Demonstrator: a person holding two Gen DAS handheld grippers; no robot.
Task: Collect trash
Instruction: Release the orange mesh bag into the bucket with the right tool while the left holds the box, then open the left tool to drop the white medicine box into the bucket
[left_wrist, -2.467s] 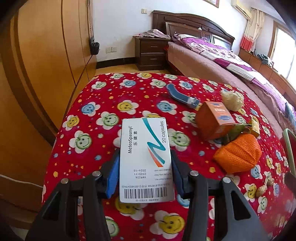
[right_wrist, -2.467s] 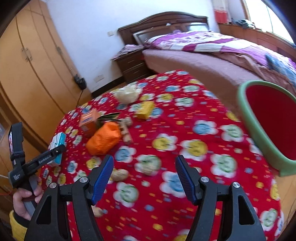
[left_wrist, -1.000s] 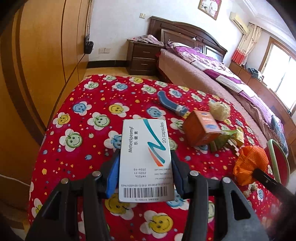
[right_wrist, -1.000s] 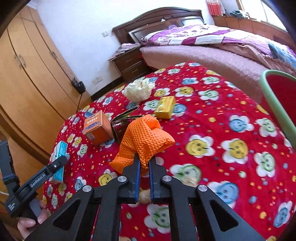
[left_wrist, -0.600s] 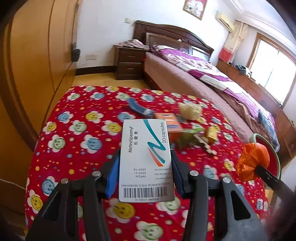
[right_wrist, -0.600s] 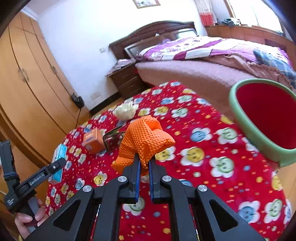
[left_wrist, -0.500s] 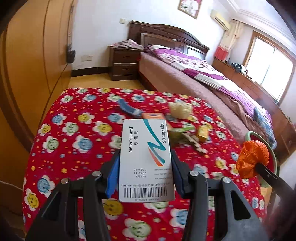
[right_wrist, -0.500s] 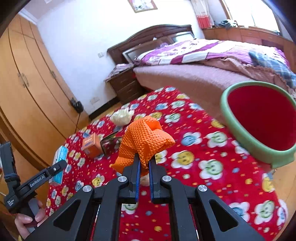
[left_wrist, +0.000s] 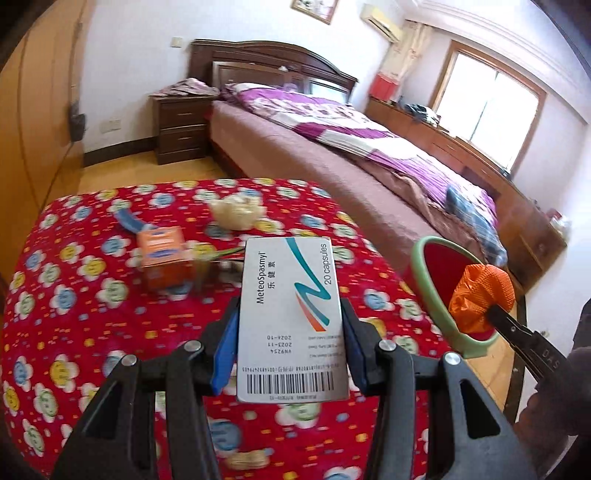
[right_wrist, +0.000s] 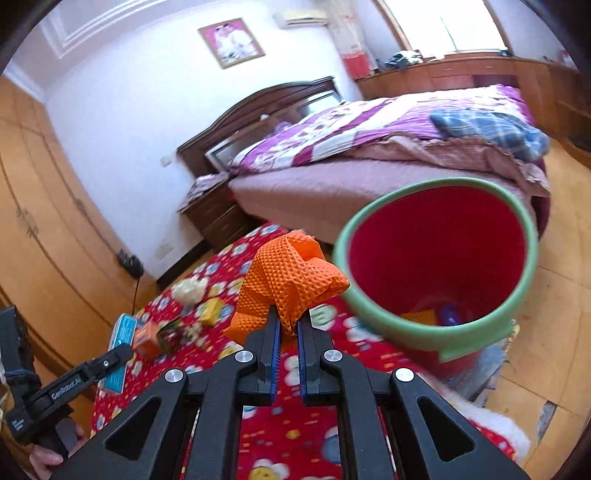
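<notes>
Left gripper (left_wrist: 290, 328): we are clamping the white medicine box (left_wrist: 291, 317).
Right gripper (left_wrist: 491, 314): we are pinching orange mesh (left_wrist: 482, 295) beside the red bin (left_wrist: 424, 284).
Table (left_wrist: 81, 332): orange carton (left_wrist: 164, 256) is lying there.

White medicine box (left_wrist: 291, 317) reads "MeteoSpasmyl", "20 capsules"; left hand-held gripper (right_wrist: 122, 352) seemingly reads "GenRobot.AI".

1. White plastered walls (left_wrist: 140, 66) carry a framed picture (right_wrist: 231, 41) and a white air conditioner (left_wrist: 382, 23).
2. A dark wooden bed with a purple patterned quilt (left_wrist: 332, 125) stands beside a dark wooden nightstand (left_wrist: 181, 127).
3. Daylight enters through a wood-framed window (left_wrist: 484, 99).
4. Honey-coloured wooden wardrobe doors (right_wrist: 44, 229) line one side above a yellow wooden floor (left_wrist: 129, 171).
</notes>
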